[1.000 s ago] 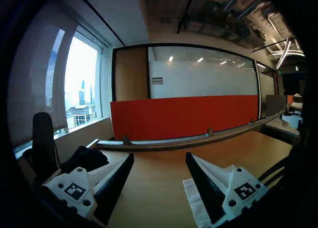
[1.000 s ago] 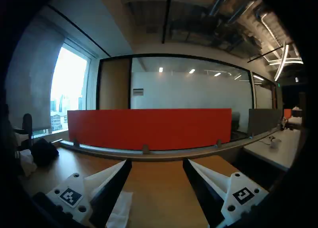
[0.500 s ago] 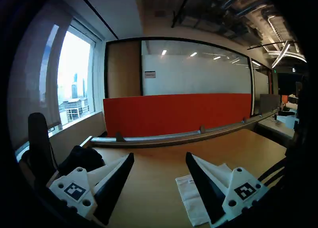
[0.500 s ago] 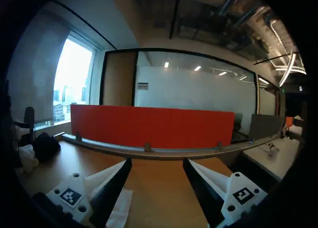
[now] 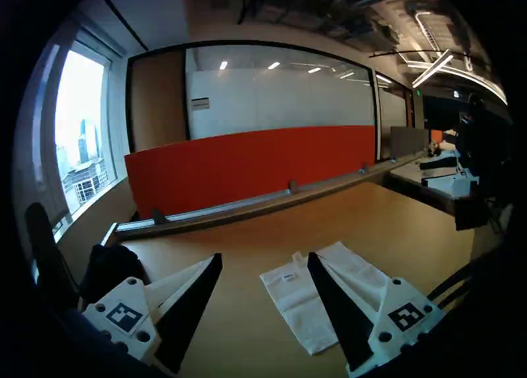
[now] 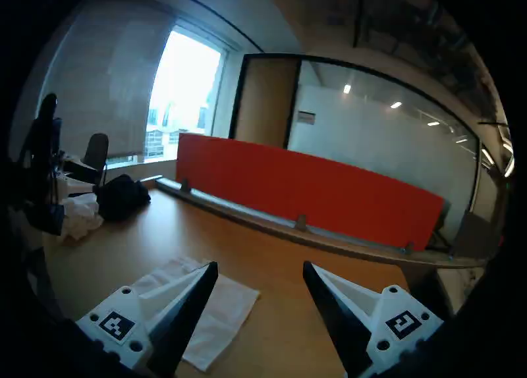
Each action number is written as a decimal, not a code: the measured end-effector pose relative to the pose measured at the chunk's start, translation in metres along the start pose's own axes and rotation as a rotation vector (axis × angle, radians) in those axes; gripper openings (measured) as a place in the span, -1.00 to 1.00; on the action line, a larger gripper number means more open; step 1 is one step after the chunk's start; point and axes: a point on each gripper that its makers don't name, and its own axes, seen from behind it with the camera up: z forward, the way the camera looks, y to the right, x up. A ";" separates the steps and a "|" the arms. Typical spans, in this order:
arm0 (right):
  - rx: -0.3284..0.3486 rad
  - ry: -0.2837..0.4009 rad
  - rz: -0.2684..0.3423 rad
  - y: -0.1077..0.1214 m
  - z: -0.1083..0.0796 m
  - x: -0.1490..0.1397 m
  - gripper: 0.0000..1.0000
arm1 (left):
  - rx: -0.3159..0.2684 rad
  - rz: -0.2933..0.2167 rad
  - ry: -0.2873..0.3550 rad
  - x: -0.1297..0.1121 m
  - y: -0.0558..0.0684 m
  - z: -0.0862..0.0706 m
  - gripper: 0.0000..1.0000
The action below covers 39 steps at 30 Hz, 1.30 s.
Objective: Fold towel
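In the left gripper view, our left gripper [image 5: 263, 299] is wide open and holds nothing. The white towel [image 5: 296, 305] lies flat on the wooden worktop [image 5: 395, 226], partly behind one finger.

In the right gripper view, our right gripper [image 6: 260, 305] is wide open too. The towel lies flat, partly behind one finger. A black bag [image 6: 122, 197] sits well apart from it.
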 end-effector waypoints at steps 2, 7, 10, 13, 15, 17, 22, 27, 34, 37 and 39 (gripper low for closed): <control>0.035 -0.025 -0.020 -0.006 -0.001 -0.004 1.00 | -0.025 0.028 -0.021 -0.005 0.006 0.002 0.93; 0.107 -0.062 -0.050 -0.019 -0.001 -0.011 1.00 | -0.074 0.052 -0.053 -0.015 0.018 0.007 0.93; 0.135 -0.081 -0.056 -0.024 0.000 -0.017 1.00 | -0.095 0.045 -0.063 -0.022 0.024 0.008 0.93; 0.153 -0.096 -0.055 -0.029 0.002 -0.024 1.00 | -0.110 0.037 -0.073 -0.030 0.028 0.009 0.92; 0.165 -0.105 -0.051 -0.032 0.004 -0.030 1.00 | -0.120 0.035 -0.083 -0.037 0.032 0.010 0.93; 0.174 -0.119 -0.045 -0.035 0.006 -0.037 1.00 | -0.133 0.032 -0.100 -0.048 0.037 0.012 0.93; 0.193 -0.149 -0.041 -0.043 0.011 -0.056 1.00 | -0.162 0.027 -0.135 -0.072 0.050 0.015 0.93; 0.210 -0.183 -0.044 -0.051 0.015 -0.081 1.00 | -0.192 0.024 -0.172 -0.097 0.063 0.019 0.92; 0.236 -0.230 -0.047 -0.064 0.021 -0.116 1.00 | -0.234 0.039 -0.244 -0.142 0.075 0.024 0.93; 0.251 -0.252 -0.052 -0.070 0.023 -0.132 1.00 | -0.246 0.045 -0.275 -0.160 0.079 0.027 0.93; 0.260 -0.268 -0.057 -0.074 0.024 -0.143 1.00 | -0.256 0.046 -0.298 -0.173 0.082 0.030 0.93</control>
